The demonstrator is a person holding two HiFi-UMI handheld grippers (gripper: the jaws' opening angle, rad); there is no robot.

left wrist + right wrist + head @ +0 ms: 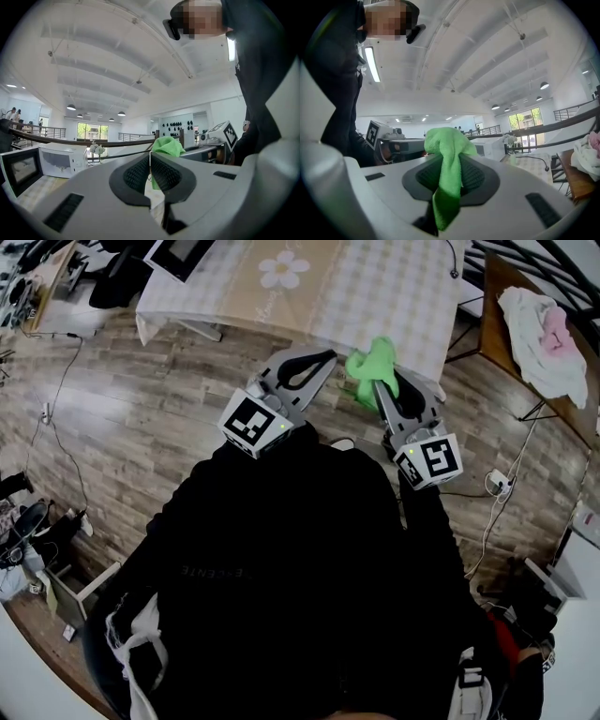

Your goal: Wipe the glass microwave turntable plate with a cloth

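My right gripper (380,382) is shut on a bright green cloth (369,364), which bunches above the jaws and hangs down between the pads in the right gripper view (448,180). My left gripper (328,356) is held beside it, jaws shut, with nothing visible between them. Both are raised in front of my chest, tips pointing at the table. In the left gripper view the cloth (168,146) shows just past the shut jaws, with the right gripper (216,138) behind it. No glass turntable plate is visible in any view.
A table with a checked, flower-print cover (375,287) stands ahead. A white microwave (58,161) sits on it, a dark-framed appliance (18,169) beside it. At right, a wooden side table (506,296) holds white and pink cloths (542,329). Cables and a power strip (495,484) lie on the floor.
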